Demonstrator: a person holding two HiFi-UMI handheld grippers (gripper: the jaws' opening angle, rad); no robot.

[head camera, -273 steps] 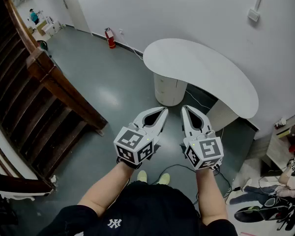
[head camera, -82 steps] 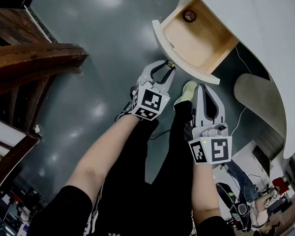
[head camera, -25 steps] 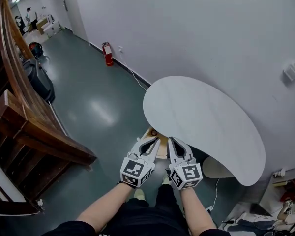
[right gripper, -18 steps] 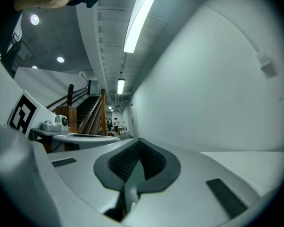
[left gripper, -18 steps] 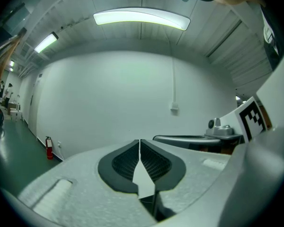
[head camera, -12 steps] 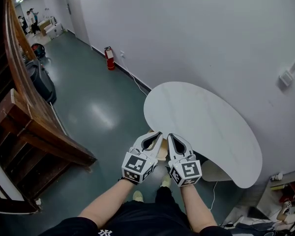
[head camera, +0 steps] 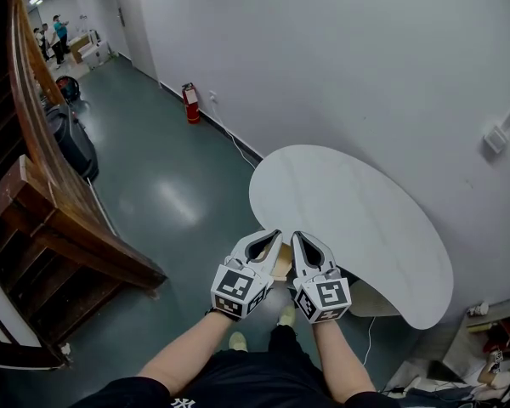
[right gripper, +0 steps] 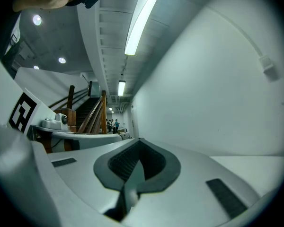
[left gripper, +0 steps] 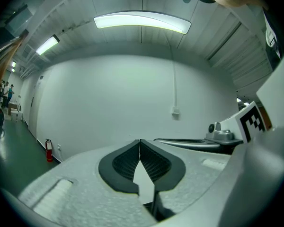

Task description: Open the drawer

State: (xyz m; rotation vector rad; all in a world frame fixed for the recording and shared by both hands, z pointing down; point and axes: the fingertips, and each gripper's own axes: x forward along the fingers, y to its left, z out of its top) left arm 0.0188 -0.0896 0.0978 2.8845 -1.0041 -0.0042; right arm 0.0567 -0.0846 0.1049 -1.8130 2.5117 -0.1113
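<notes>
The head view looks down on a white oval table (head camera: 348, 219). Just under its near edge, a sliver of the open drawer's wooden inside (head camera: 281, 264) shows between my two grippers. Both grippers are held side by side, high above the floor, in front of the person's body and apart from the drawer. The jaws of the left gripper (head camera: 276, 233) are closing and their tips meet in the left gripper view (left gripper: 140, 141), with nothing between them. My right gripper (head camera: 295, 235) is shut and empty, its tips together (right gripper: 138, 139).
A dark wooden stair rail (head camera: 59, 219) runs along the left. A black bag (head camera: 68, 138) stands beside it, and a red fire extinguisher (head camera: 189, 102) stands by the white wall. People (head camera: 55, 36) stand far back. Grey floor lies between the stairs and the table.
A few seconds ago the left gripper was at the pulled-out drawer's front. Now the person stands upright with both grippers lifted away, and over the last second they rose a little.
</notes>
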